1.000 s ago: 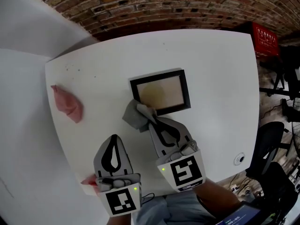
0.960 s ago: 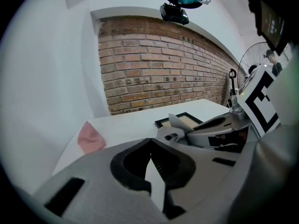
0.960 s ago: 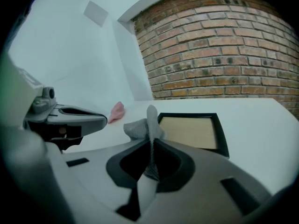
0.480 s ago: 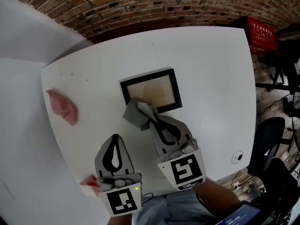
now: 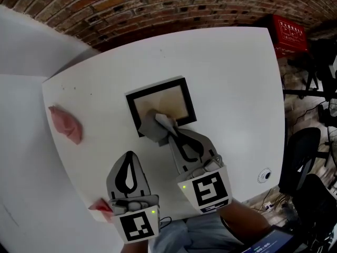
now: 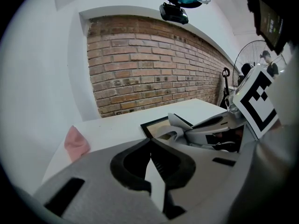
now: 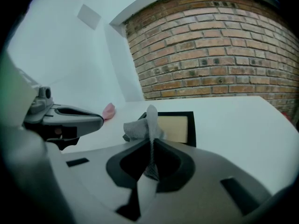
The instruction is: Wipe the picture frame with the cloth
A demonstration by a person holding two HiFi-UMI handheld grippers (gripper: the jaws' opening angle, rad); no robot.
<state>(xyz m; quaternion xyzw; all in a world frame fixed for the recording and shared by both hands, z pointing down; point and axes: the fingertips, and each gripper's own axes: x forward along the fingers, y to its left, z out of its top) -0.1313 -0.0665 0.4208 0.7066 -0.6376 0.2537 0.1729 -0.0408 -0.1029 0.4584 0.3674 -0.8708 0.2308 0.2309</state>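
The picture frame (image 5: pixel 160 107), black-rimmed around a tan panel, lies flat in the middle of the white table (image 5: pixel 237 78). The right gripper (image 5: pixel 167 129) pinches a crumpled grey cloth (image 5: pixel 152 128) that covers the frame's 7 o'clock corner. The left gripper (image 5: pixel 128 156), near the table's 6 o'clock edge, is pressed together on nothing.

**Off-task items on and around the tabletop**

A crumpled pink rag (image 5: pixel 65 124) is seen lying near the left edge of the white tabletop (image 5: pixel 237 78). A second pink scrap (image 5: pixel 100 208), partly hidden, is seen at the near-left edge. A round grommet (image 5: pixel 264 176) is set in the near-right corner. A brick wall (image 5: pixel 158 9) is seen behind, with a red box (image 5: pixel 288 31) by the far-right corner. A black chair (image 5: pixel 303 157) is seen at right. A standing fan (image 6: pixel 250 64) is caught in the left gripper view.
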